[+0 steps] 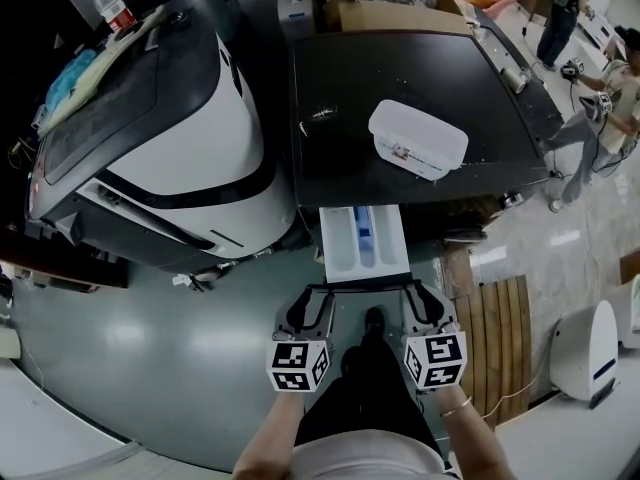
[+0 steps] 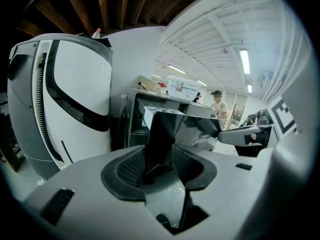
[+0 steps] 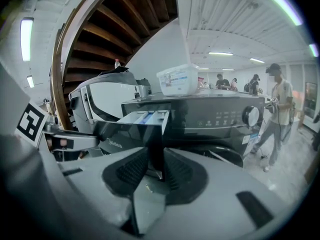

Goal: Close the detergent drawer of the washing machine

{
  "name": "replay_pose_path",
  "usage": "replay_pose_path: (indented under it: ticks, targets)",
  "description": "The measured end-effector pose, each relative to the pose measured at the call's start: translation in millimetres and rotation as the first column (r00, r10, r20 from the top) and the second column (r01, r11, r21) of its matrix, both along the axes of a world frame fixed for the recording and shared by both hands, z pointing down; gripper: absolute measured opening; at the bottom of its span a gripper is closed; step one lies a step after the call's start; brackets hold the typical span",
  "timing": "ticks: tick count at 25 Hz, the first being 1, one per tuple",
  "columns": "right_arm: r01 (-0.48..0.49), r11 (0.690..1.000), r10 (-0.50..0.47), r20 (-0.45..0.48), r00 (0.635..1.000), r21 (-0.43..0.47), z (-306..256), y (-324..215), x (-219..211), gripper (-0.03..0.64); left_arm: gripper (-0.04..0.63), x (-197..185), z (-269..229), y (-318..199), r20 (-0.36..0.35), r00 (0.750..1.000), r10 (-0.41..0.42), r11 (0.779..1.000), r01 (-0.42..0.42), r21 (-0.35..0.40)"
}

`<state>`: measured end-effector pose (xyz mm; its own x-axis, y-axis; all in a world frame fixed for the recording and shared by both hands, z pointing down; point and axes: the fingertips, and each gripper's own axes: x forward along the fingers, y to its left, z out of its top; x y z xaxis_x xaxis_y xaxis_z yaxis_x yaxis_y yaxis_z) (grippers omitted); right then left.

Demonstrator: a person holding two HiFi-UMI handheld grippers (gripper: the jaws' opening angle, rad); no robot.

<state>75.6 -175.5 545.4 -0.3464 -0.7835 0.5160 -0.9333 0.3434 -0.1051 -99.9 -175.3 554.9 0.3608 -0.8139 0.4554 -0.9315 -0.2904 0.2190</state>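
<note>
The detergent drawer point(image 1: 362, 238) is seen fully drawn out of the black washing machine point(image 1: 400, 78), projecting from its front toward the near side, with white compartments and a blue insert exposed. Nothing of the closing is judged to be done: the whole push inward remains, until the front panel sits flush with the machine face.

The glossy dark front panel of the drawer is gripped at both ends. The left tool point(image 1: 308, 306) is pinched on the panel's left end, as is shown in the left gripper view, where the panel point(image 2: 185, 126) stands between the pads of the left tool point(image 2: 160, 156). The right tool point(image 1: 425, 303) is likewise pressed onto the right end; in the right gripper view the panel edge is clamped between the jaws of that tool point(image 3: 157, 165), with the open drawer point(image 3: 142, 118) behind it.

The brand "Midea" point(image 2: 202, 140) can be read on the panel, and is also made out in the right gripper view point(image 3: 115, 144). A lidded plastic container point(image 1: 418, 139) on the machine's top carries a label whose print is too small to be read. The marks beside the control knob point(image 3: 248, 115) cannot be made out.
</note>
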Motion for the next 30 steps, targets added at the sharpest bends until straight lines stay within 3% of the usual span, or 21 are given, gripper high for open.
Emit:
replay_pose_path:
  ticks: [30]
  targets:
    - [-0.018,1.000,0.018,-0.011,1.000,0.005,-2.8,-32.5,-3.3,0.089,0.155,-4.0,-1.8,-32.3,0.013,1.000,-0.012,1.000,0.012,-0.001]
